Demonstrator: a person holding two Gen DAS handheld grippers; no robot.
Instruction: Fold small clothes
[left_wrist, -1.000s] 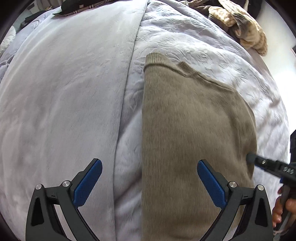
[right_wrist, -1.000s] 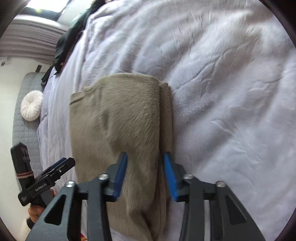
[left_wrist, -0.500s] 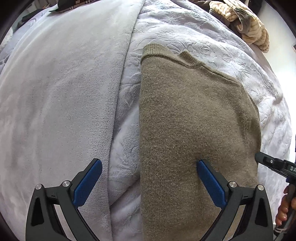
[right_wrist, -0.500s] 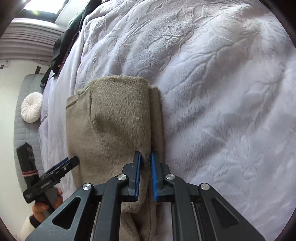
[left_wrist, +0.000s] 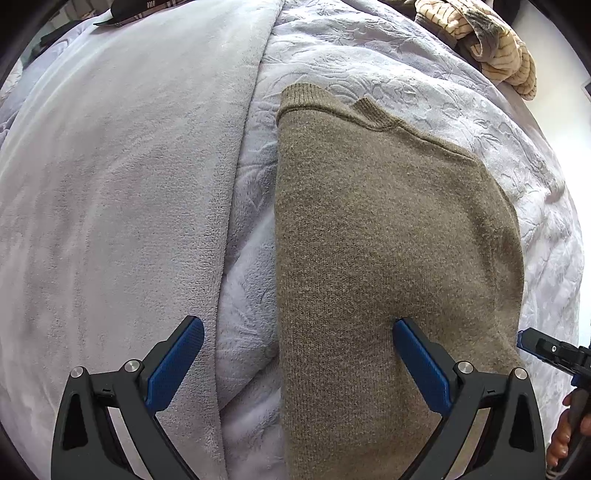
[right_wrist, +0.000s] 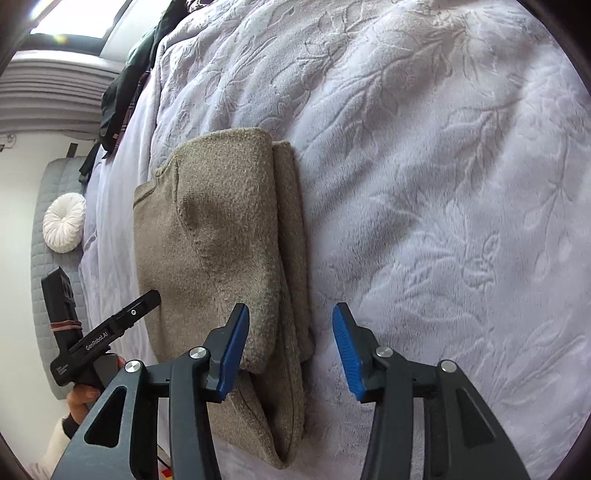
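The left wrist camera looks steeply down, close over the sweater (left_wrist: 388, 258) on the bed (left_wrist: 110, 184). The right wrist camera faces along the sweater (right_wrist: 214, 240) from its other side (more slanted, a little farther off). Both views share the sweater and surrounding blanket.

Olive-brown knit sweater (left_wrist: 388, 240) on a pale lilac blanket (right_wrist: 443, 184) embossed with leaves. Blue pads (right_wrist: 232, 350), black frames. Cream-and-brown striped garment (left_wrist: 491, 48) far corner.
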